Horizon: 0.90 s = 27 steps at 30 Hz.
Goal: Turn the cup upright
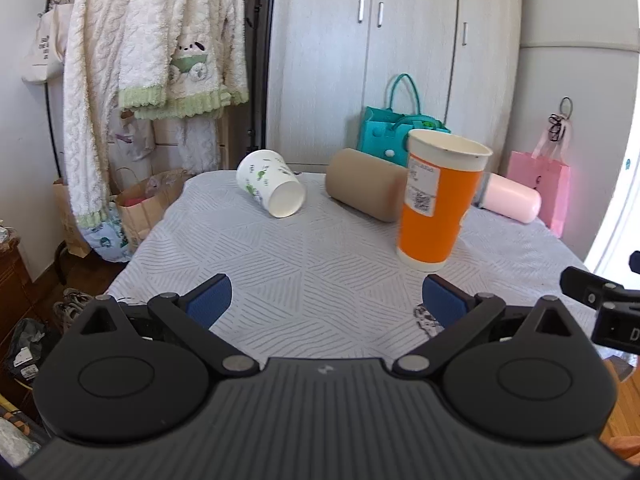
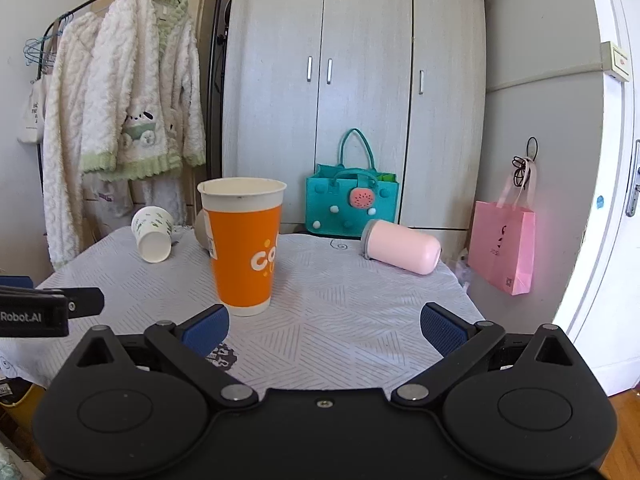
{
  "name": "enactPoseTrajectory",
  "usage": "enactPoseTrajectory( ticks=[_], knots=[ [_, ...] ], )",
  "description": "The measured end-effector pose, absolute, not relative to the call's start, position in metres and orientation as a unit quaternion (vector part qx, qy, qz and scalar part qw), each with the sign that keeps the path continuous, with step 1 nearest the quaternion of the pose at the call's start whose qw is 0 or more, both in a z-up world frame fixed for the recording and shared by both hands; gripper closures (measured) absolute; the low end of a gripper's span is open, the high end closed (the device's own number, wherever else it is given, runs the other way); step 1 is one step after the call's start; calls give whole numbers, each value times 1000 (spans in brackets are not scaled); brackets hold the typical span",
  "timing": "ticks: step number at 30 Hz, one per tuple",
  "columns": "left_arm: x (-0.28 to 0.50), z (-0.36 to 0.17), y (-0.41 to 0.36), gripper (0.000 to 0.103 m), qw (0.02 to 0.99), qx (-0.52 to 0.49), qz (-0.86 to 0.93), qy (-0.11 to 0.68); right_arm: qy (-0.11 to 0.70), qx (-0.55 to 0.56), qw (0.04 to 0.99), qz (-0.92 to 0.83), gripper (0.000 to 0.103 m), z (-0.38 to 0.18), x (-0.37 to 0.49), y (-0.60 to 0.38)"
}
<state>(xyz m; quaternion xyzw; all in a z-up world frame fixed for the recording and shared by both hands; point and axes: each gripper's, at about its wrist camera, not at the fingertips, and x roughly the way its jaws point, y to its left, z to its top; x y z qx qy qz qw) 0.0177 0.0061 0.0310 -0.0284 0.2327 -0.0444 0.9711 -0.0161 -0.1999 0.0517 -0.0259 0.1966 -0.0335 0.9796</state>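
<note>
An orange paper cup (image 1: 436, 200) stands upright, mouth up, on the grey patterned tablecloth (image 1: 304, 264); it also shows in the right wrist view (image 2: 244, 244). A white cup with green print (image 1: 272, 188) lies on its side at the back left, also seen in the right wrist view (image 2: 154, 234). A brown cup (image 1: 364, 190) lies on its side behind the orange one. A pink cup (image 2: 400, 246) lies on its side at the back right. My left gripper (image 1: 326, 302) is open and empty, short of the orange cup. My right gripper (image 2: 324, 328) is open and empty, the orange cup just beyond its left finger.
A teal felt bag (image 2: 352, 206) stands behind the table against the wardrobe (image 2: 360, 80). A pink paper bag (image 2: 504, 248) hangs at the right. Fluffy robes hang on a rack (image 2: 120, 120) at the left. Paper bags (image 1: 140, 208) sit on the floor left of the table.
</note>
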Motion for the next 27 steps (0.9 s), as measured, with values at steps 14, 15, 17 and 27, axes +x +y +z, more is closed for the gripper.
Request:
enactPoseTrajectory(
  ticks=[14, 15, 17, 27],
  knots=[
    [17, 25, 6, 0, 969, -11, -52, 241, 207, -14, 977, -42, 0, 46, -11, -201],
    [16, 26, 6, 0, 970, -11, -52, 239, 206, -13, 978, -42, 0, 45, -12, -201],
    [15, 26, 4, 0, 970, -9, -50, 237, 204, -13, 978, -42, 0, 45, -12, -201],
    [13, 28, 1, 0, 968, -6, -66, 243, 201, -14, 979, -44, 0, 47, -16, -200]
  ],
)
